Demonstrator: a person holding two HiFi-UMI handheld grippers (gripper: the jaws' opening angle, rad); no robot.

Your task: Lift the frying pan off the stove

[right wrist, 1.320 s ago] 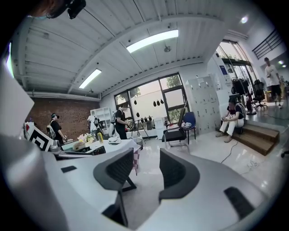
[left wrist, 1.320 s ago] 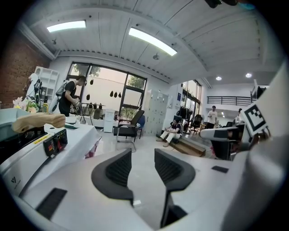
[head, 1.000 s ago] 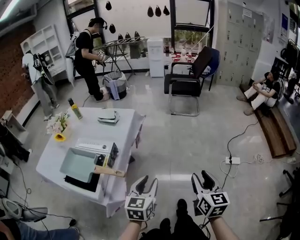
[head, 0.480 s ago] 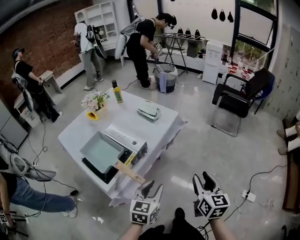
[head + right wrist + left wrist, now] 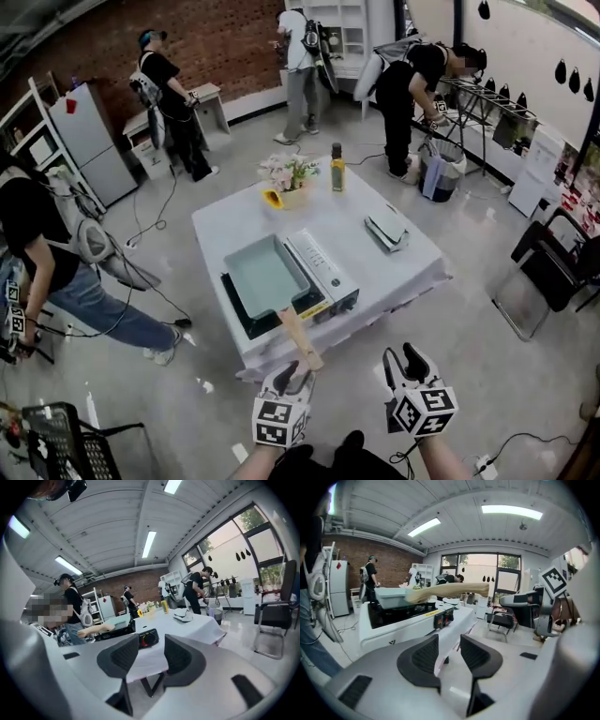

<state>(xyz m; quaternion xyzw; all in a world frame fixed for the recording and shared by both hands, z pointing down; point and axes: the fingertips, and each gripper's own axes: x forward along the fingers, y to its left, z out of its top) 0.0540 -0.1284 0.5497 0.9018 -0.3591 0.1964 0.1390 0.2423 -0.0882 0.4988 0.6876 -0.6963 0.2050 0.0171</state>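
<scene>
My left gripper (image 5: 292, 373) sat low before the near edge of the white cloth-covered table (image 5: 412, 272). Its cube (image 5: 279, 419) showed black-and-white square markers, and its jaws were released, parted with nothing between them. Its tips lay just short of the light wooden handle (image 5: 300, 339), which stuck out past the table edge and ran above the jaws without touching them. The pale green rectangular frying pan (image 5: 265, 277) rested on the black-and-white portable stove (image 5: 328, 272) at the table's near left side. The stove's front carried a yellow label strip (image 5: 314, 308) whose print I could not read. The white face below it showed a small V-shaped mark (image 5: 392, 642). My right gripper (image 5: 401, 356), held level beside the left and well apart from the pan, was likewise slack and empty.
</scene>
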